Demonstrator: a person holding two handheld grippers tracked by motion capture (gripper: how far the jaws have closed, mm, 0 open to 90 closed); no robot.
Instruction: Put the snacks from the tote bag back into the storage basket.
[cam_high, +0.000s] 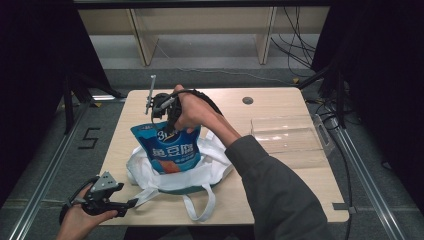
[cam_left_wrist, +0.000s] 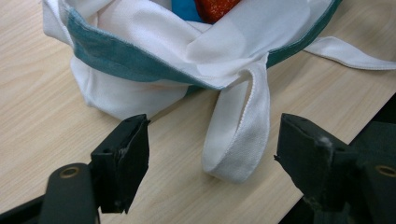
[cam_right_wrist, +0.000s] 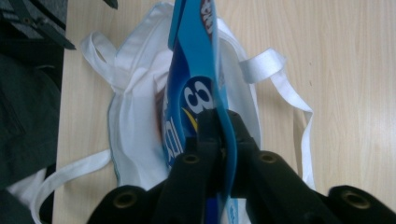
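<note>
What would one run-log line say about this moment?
right hand-held gripper: shut on blue pouch top | pouch: upright in white tote bag | left hand-held gripper: open around bag handle, not pressing

Soft, even overhead light, dark surroundings, faint shadows, slightly soft focus.
</note>
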